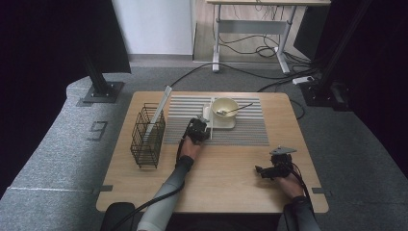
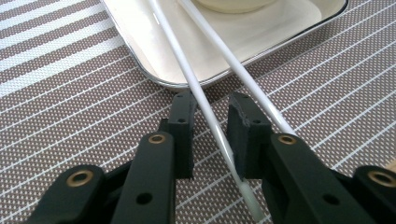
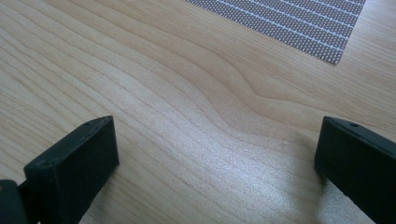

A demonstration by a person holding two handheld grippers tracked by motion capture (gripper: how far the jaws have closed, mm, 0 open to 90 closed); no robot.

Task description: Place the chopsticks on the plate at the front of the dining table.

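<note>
Reaching up the middle of the high view, the left gripper [image 1: 200, 126] sits low over the striped placemat [image 1: 240, 130], right at the near-left edge of the cream tray [image 1: 226, 123]. In the left gripper view its two black jaws stand a little apart with one white chopstick [image 2: 205, 105] running between them; a sliver of mat shows on either side of the stick, so the pads do not press on it and the tool is slightly open, gripping nothing. The second chopstick [image 2: 243, 72] passes just beside the right-hand jaw, on its outer side. Both sticks slant from the tray at the top of that frame down onto the mat, their upper lengths lying over the tray's rim.

On the tray, in the upper middle of the high view, stands a pale bowl [image 1: 224, 106] with a spoon [image 1: 236, 109] leaning out toward the right. At the left of the table [image 1: 216, 187] a black wire basket [image 1: 147, 136] holds a long pale strip tilted up and to the right.

Lower right in the high view, the right gripper [image 1: 260, 170] rests near the bare wood, well apart from the tray, its jaws spread wide with nothing between them.
</note>
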